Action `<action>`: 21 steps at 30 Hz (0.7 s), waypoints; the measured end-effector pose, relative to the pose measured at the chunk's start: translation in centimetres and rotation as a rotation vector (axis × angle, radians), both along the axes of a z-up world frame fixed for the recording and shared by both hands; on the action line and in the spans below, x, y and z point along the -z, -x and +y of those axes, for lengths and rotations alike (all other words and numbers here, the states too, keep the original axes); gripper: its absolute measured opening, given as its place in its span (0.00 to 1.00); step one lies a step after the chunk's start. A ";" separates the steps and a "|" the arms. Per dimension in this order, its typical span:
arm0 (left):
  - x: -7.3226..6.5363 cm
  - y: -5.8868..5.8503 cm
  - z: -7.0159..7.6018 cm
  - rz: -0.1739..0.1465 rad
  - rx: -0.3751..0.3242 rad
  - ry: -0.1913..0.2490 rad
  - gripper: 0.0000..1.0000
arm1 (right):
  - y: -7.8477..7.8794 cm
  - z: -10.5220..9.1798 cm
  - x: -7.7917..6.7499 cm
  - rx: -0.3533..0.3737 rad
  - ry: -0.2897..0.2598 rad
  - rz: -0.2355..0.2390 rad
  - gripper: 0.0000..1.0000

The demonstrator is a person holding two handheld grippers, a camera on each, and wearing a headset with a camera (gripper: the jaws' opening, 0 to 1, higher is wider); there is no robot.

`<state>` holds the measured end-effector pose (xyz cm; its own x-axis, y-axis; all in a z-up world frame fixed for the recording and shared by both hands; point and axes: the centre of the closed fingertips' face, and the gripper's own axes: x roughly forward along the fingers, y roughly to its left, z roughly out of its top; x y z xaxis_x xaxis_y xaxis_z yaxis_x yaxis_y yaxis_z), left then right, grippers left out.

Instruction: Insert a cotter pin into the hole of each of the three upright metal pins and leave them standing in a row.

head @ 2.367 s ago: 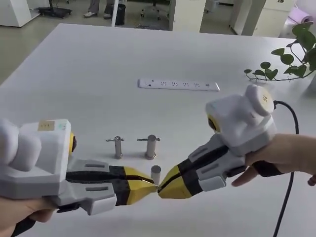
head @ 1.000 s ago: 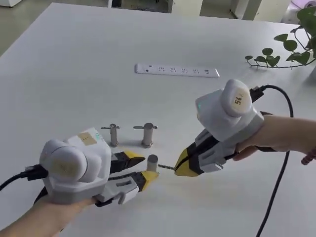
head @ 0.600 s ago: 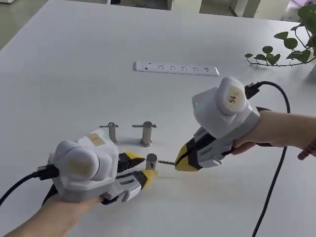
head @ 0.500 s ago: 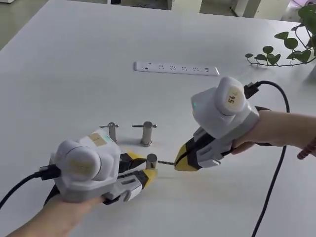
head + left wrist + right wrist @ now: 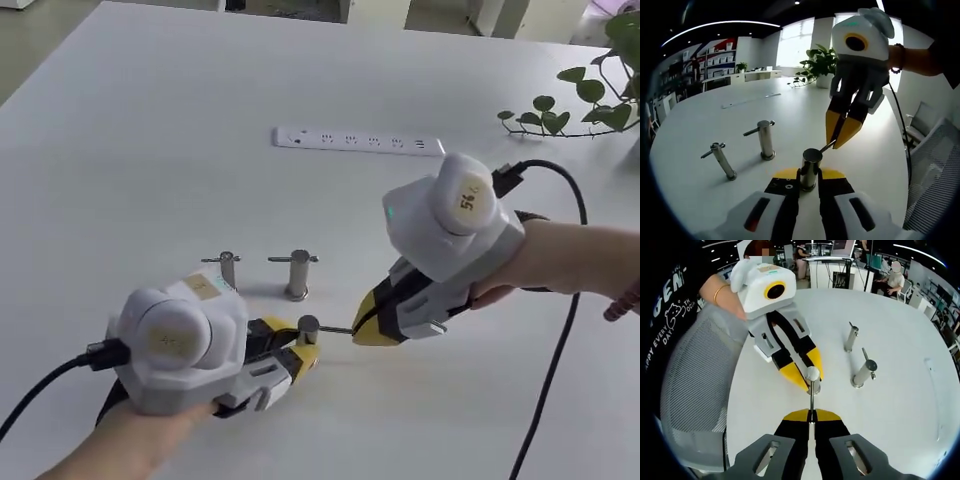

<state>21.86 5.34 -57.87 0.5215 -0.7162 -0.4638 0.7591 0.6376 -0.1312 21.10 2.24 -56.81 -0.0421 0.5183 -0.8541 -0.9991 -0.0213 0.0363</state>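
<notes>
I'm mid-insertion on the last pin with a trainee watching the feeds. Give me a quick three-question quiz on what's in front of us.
1. True or false: the left gripper is shut on the near metal pin.
2. Multiple choice: how many upright pins already have a cross piece through the top? A one, B two, C three.
3. Short answer: what is the right gripper holding, and where does it point?
Key: 1 true. 2 B, the thin far pin and the thick far pin. 3 The cotter pin, aimed at the near metal pin's top.
</notes>
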 end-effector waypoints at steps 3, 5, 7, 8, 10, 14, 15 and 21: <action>0.0 0.1 0.0 0.002 -0.001 0.002 0.12 | -0.1 0.1 -0.1 -0.010 0.007 -0.011 0.00; 0.0 0.1 0.0 0.002 -0.001 0.000 0.12 | -0.1 0.3 -0.1 -0.012 0.007 -0.014 0.00; 0.0 0.1 0.0 0.001 0.000 0.000 0.12 | -0.1 0.4 -0.1 -0.021 0.017 -0.022 0.00; 0.0 0.0 0.0 0.001 0.000 0.000 0.12 | -0.2 0.4 -0.1 -0.023 0.022 -0.025 0.00; 0.1 0.0 0.0 -0.001 0.001 -0.002 0.12 | -0.2 0.6 -0.2 -0.026 0.032 -0.029 0.00; 0.1 0.1 -0.1 -0.011 0.006 -0.010 0.12 | -0.2 0.9 -0.3 -0.047 0.047 -0.049 0.00; 0.1 0.1 -0.1 -0.012 0.006 -0.009 0.12 | -0.2 1.1 -0.4 -0.048 0.046 -0.048 0.00; 0.2 0.1 0.0 -0.013 0.002 -0.003 0.12 | -0.1 2.1 -1.0 -0.057 0.042 -0.061 0.00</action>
<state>21.77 5.29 -58.03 0.5264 -0.7159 -0.4587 0.7618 0.6367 -0.1193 21.16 4.38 -55.80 -0.0177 0.4801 -0.8770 -0.9967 -0.0783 -0.0227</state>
